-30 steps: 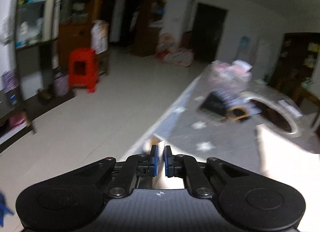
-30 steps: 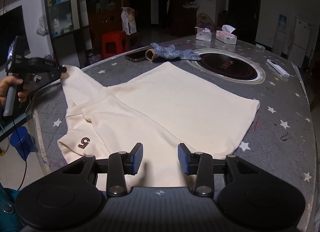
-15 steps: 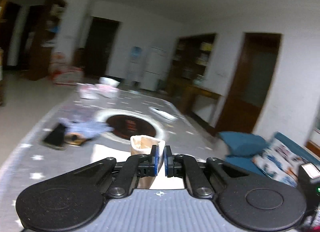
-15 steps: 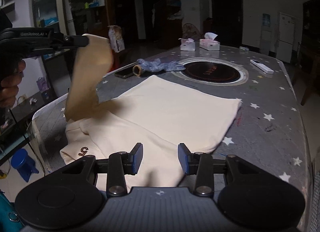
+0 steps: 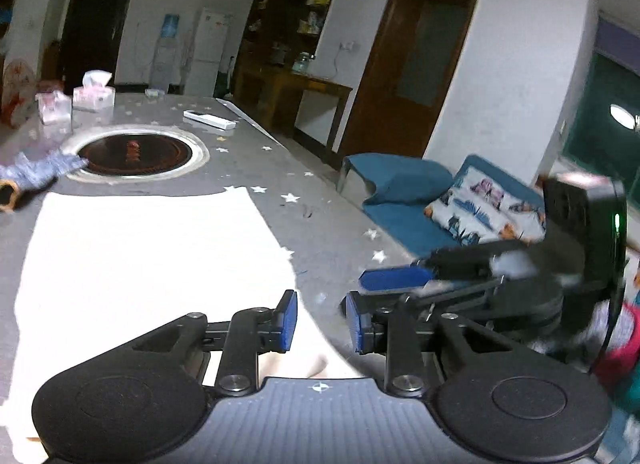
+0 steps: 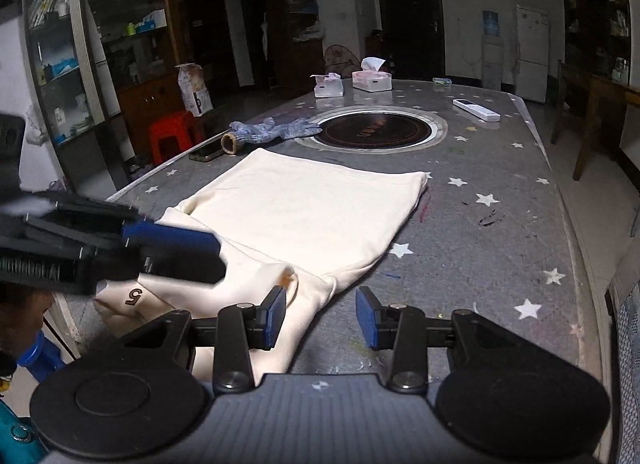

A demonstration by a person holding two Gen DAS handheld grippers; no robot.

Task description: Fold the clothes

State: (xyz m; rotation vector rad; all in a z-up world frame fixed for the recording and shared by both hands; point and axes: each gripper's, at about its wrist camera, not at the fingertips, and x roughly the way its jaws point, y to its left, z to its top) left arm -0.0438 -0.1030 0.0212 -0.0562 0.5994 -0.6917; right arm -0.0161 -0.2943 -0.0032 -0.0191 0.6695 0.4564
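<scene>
A cream garment (image 6: 312,207) with a brown "5" mark (image 6: 134,296) lies flat on the grey star-patterned table (image 6: 480,232); it also shows in the left wrist view (image 5: 152,256). My left gripper (image 5: 321,322) is open and empty above the garment's near edge; it also shows, blurred, at the left of the right wrist view (image 6: 176,252). My right gripper (image 6: 321,318) is open and empty just above the garment's near right corner; it also shows in the left wrist view (image 5: 394,278).
A round inset burner (image 6: 376,129) sits mid-table. Beyond lie a blue cloth (image 6: 272,129), a tape roll (image 6: 231,142), a phone (image 6: 206,153), two tissue boxes (image 6: 370,79) and a remote (image 6: 476,109). A red stool (image 6: 172,135) and cabinets stand left, a blue sofa (image 5: 420,199) right.
My left gripper carried the sleeve across over the garment, then opened and let it go. The sleeve now lies folded on the body. The right gripper stayed open.
</scene>
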